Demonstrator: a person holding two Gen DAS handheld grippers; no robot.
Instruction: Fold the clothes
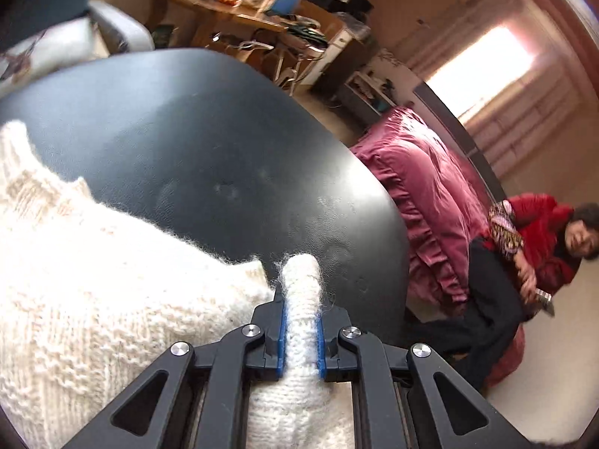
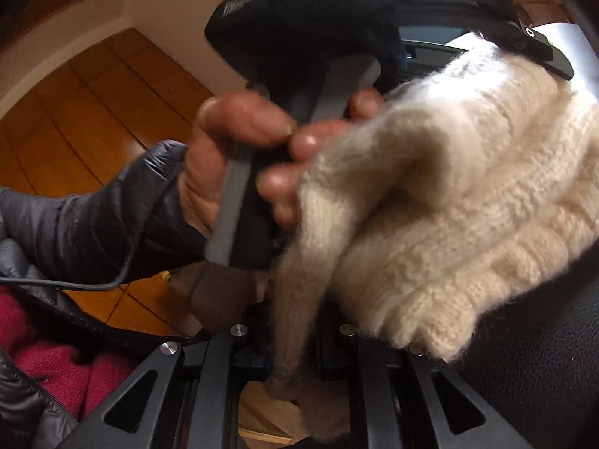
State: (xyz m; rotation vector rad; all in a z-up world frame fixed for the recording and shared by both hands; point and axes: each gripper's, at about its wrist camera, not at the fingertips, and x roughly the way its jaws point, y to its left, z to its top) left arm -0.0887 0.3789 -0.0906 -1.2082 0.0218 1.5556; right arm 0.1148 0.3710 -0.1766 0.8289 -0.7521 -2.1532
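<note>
The cream knitted sweater lies partly on the dark round bench, bunched toward the person's side of it, with the far half of the bench bare. Its knit is thick and fuzzy; a ribbed edge stands up at the far left of the heap.

The left tool is clamped on a narrow ribbed fold of the sweater, the blue pads pressing the knit from both sides and a rounded tip of fabric poking out past them. In the right wrist view a lifted, rumpled mass of the sweater hangs over the right tool. A strand of knit runs down between its fingers, but the fingertips are buried under the wool, so I cannot tell whether it is pinching the fabric or merely sitting beneath it. Just beside the sweater there, the person's hand grips the handle of the left tool, a dark padded sleeve behind it.

As to progress: the garment is neither spread flat nor in a tidy stack. It looks gathered and held up at one or two points, which I judge to be mid-fold. No finished, squared bundle shows, so laying it down and smoothing seem left.
</note>
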